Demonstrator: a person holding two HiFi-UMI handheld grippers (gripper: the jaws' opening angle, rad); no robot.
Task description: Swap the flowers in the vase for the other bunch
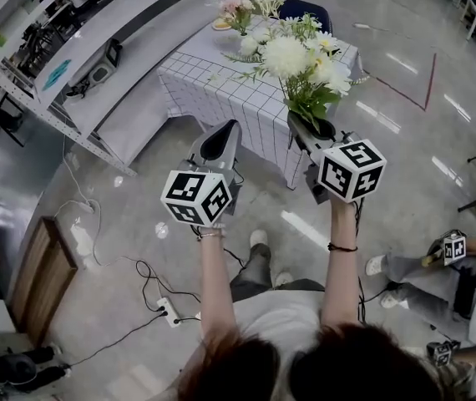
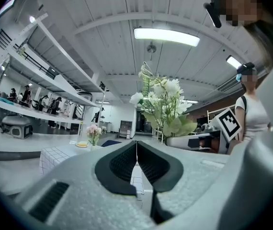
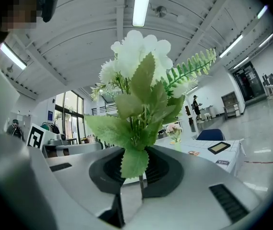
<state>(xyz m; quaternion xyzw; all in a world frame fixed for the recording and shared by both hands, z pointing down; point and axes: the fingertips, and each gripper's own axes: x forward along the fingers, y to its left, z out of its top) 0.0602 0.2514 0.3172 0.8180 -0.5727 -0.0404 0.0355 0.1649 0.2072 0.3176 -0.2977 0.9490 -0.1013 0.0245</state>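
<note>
Currently clamping white bunch (image 3: 136,75) by thin stems in right claw (image 3: 139,169); left claw (image 2: 136,164) pressed together, empty. Vase (image 3: 176,144) of pink flowers (image 3: 174,128) well ahead of both claws, on table (image 1: 221,90). Risk: stems slipping in narrow grip, top-heavy heads tipping. Stem-on-pad contact only in right gripper view; gap to table only in head view.

Left claw (image 1: 230,129) and right claw (image 1: 298,125) are grey, black-padded

White flowers (image 1: 286,55), green leaves (image 1: 309,103); white black-grid tablecloth (image 1: 213,98).
</note>
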